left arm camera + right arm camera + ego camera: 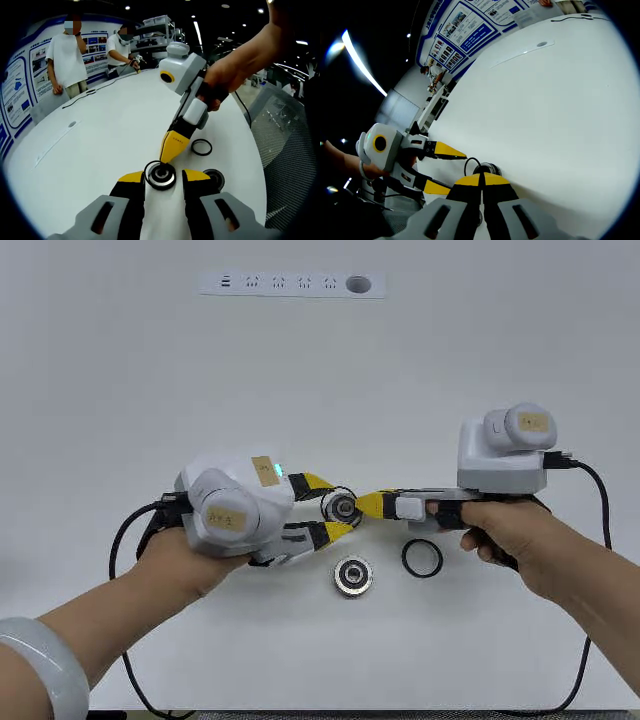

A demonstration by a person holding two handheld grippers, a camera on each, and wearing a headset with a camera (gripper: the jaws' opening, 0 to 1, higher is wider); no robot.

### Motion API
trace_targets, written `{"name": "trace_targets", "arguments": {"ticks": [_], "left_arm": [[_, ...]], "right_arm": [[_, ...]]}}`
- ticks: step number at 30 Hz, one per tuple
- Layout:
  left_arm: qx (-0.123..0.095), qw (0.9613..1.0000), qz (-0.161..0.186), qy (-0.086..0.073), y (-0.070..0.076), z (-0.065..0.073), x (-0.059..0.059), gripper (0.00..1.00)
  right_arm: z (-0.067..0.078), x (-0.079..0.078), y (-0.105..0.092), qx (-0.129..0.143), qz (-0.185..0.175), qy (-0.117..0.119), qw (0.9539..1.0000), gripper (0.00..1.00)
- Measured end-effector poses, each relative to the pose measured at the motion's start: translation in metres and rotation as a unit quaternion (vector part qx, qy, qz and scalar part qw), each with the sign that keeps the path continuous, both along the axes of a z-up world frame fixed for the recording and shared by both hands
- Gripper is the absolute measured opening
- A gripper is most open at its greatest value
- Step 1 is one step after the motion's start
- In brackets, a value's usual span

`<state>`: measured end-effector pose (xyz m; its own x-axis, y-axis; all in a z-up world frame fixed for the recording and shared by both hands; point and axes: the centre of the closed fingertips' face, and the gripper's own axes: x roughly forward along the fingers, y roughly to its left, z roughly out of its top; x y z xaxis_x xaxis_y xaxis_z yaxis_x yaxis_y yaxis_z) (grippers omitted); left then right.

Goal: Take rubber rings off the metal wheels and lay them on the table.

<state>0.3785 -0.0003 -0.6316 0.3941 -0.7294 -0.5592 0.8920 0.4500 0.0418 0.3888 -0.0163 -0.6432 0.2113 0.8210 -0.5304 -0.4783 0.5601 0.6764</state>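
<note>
Left gripper (335,506) is clamped on a round silver metal wheel (342,507). Right gripper (368,504) has its jaws together, pinching that wheel's black rubber ring (148,169) at the rim. A second metal wheel (353,576) and a loose black ring (422,558) lie near each other on the white table (300,390).

In the head view, mid-frame, one wheel (342,507) sat between the left gripper (335,506) on its left and the right gripper (366,504) on its right. Below it on the table (130,390) lay a second wheel (353,576), a loose ring (422,558) just right (not touching), a power strip (291,283) at upper centre
</note>
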Motion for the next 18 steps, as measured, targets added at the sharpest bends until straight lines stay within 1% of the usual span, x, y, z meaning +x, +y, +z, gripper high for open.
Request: {"name": "trace_targets", "arguments": {"ticks": [6,10,18], "left_arm": [[0.004,0.9999,0.012,-0.004,0.011,-0.001,0.003,0.35],[0.006,0.9998,0.020,-0.004,0.016,-0.001,0.004,0.36],[0.011,0.9996,0.027,-0.003,0.027,-0.003,0.002,0.38]], "right_arm": [[0.003,-0.001,-0.002,0.001,-0.002,-0.002,1.0000,0.02],[0.005,-0.002,-0.006,0.003,-0.006,-0.003,1.0000,0.02],[0.008,-0.008,-0.019,0.004,-0.020,-0.002,0.9998,0.02]]}}
